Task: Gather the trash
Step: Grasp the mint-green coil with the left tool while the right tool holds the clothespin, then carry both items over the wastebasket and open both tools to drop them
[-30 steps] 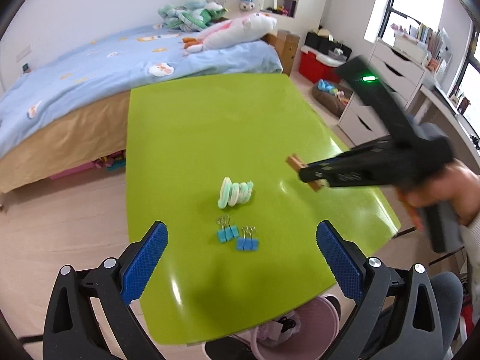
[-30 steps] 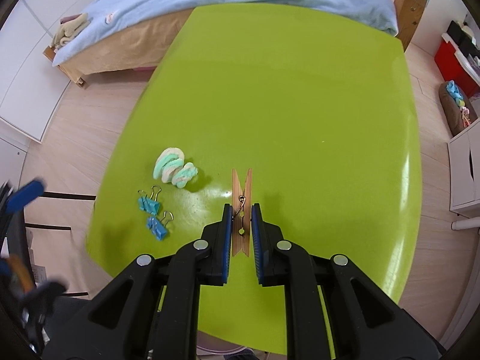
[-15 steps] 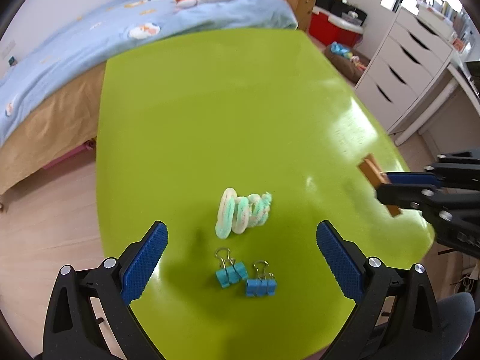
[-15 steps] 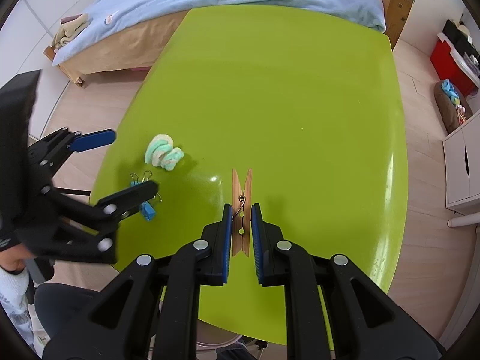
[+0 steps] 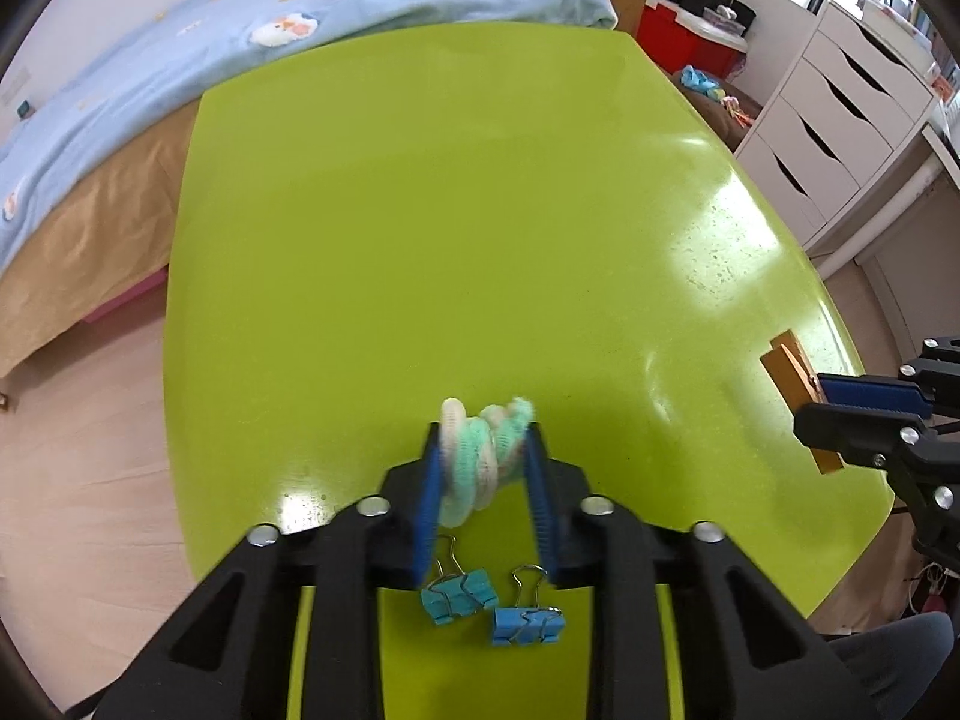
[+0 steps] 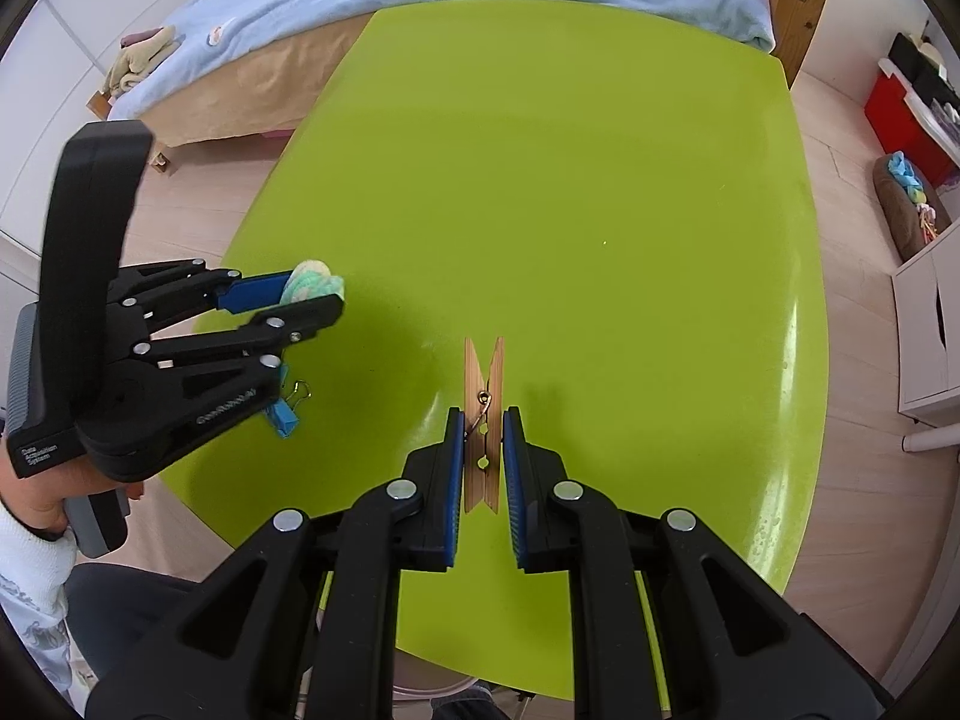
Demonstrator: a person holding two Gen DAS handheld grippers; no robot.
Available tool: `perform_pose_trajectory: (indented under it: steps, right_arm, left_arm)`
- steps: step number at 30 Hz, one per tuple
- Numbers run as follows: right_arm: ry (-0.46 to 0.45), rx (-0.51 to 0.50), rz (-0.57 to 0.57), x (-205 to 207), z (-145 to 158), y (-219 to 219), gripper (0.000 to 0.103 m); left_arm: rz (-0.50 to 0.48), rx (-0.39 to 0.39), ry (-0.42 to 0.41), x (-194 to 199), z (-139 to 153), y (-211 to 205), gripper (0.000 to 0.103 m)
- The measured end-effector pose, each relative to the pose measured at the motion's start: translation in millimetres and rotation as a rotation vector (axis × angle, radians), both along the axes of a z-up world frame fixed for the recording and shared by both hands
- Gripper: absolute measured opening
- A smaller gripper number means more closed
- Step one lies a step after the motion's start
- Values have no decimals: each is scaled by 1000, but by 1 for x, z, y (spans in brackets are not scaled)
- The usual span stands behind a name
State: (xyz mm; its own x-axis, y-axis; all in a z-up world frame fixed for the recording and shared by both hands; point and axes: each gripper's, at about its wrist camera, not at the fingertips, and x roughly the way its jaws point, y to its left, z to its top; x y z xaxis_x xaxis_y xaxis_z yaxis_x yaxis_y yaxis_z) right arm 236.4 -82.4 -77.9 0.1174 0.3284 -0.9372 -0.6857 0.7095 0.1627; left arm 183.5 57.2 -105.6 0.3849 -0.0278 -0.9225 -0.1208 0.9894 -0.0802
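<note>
**Left claw bites down on the fuzzy coil**

While our right claw (image 6: 483, 450) sits tight on its wooden clothespin (image 6: 483, 402), we've got fresh action on the other side: a second ago the left claw (image 5: 485, 468) hung high and wide over the green table (image 5: 480, 210), and now it has dropped right onto the twisted mint-and-white coil (image 5: 477, 456) near the table's near-left edge. Its jaws are closing, and the coil sits squarely between the blue pads (image 5: 427, 498), already bunched up against them. From the right wrist view we see the same thing, the soft coil's end poking out beyond the left claw's tips.

What does that mean for collecting the trash? By our reckoning we now have one item in each claw, or very nearly: the clothespin gripped narrow on the right, above the near part of the table, and the coil being pinched on the left. Two blue binder clips (image 5: 492, 603) lie on the table just nearer than the coil, side by side and untouched, so they look like the leftovers. No bin shows clearly in either current view.

As for writing, we can make out a small white label on the left claw's handle (image 6: 36, 456) that seems to read "Data Acquisition System". Embossed lettering runs along its black arm, too faint for us to read.
</note>
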Motion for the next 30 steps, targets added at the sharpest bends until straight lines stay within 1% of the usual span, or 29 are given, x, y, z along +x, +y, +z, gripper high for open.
perform_pose_trajectory:
  steps: [7, 11, 14, 18, 24, 30]
  right_arm:
    - [-25, 31, -9, -8, 7, -8, 12]
    - [-45, 53, -10, -19, 17, -15, 12]
    - [-60, 80, -6, -30, 27, -23, 12]
    - [-102, 104, 4, -52, 43, -36, 12]
    - [-170, 151, 42, -96, 67, -56, 12]
    - [-204, 196, 65, -139, 77, -81, 12]
  left_arm:
    - [-21, 19, -55, -20, 22, -8, 21]
    - [-38, 28, -97, -40, 41, -17, 21]
    - [-55, 20, -125, -59, 53, -25, 21]
    - [-69, 10, -169, -90, 71, -38, 21]
    - [-86, -3, -244, -136, 91, -59, 21]
    - [-92, -19, -283, -172, 98, -71, 21]
